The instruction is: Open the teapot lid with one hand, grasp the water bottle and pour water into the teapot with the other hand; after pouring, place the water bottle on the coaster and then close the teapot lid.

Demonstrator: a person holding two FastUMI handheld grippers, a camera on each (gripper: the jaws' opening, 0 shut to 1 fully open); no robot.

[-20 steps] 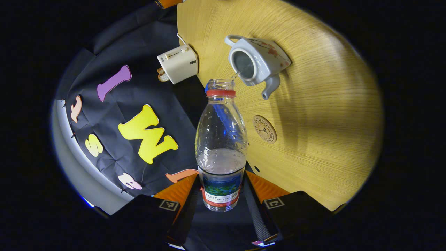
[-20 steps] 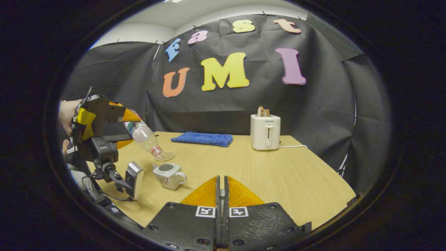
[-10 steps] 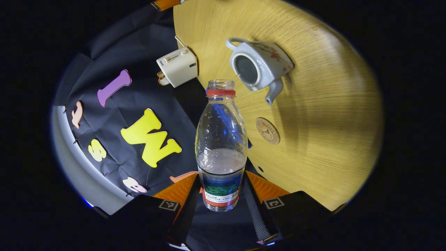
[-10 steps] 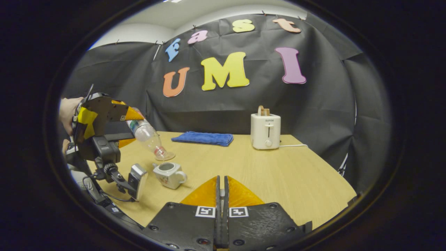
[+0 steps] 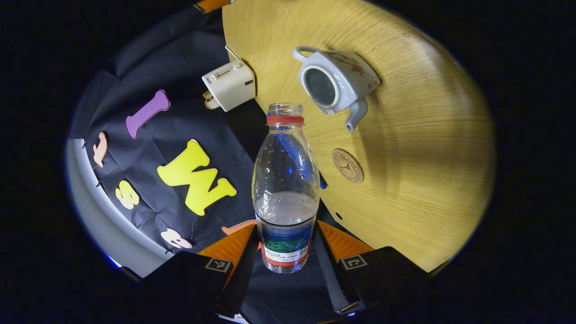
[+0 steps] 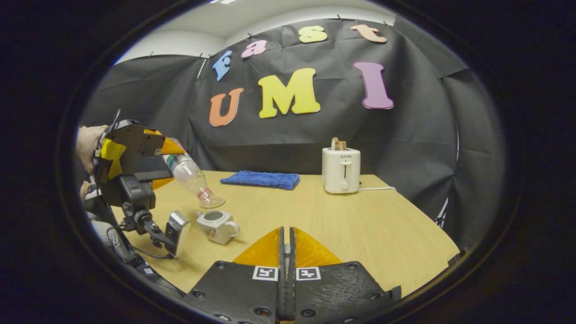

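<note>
Water bottle [image 5: 285, 180]: clear plastic, uncapped, red neck ring, pictured label near its base, partly filled. Pinched at its lower body between both fingers of the left gripper [image 5: 286, 258]. In the right gripper view the bottle [image 6: 189, 173] was held in the air, tilted with its mouth down toward the table, above and just behind the teapot, apart from it.

Teapot [image 5: 336, 83]: white ceramic with a floral print, lid off, mouth open, standing on the table [image 5: 418, 148]; spout turned toward the coaster. In the right gripper view it [image 6: 218, 226] stood near the table's left front part, handle to the right.

Coaster [image 5: 348, 159]: round, printed emblem, lying flat on the table near the teapot's spout, bare.

Right gripper [image 6: 284, 252]: fingers pressed together with a small pale object between them, too hidden to identify; held above the near table edge.

Left gripper, seen from the right gripper view [image 6: 135, 166]: held by a hand [image 6: 87, 146] at far left.

Toaster [image 6: 341, 170]: white, at the table's far edge, cord trailing right.

Blue cloth [image 6: 261, 179]: folded, at the far edge, left of the toaster.
</note>
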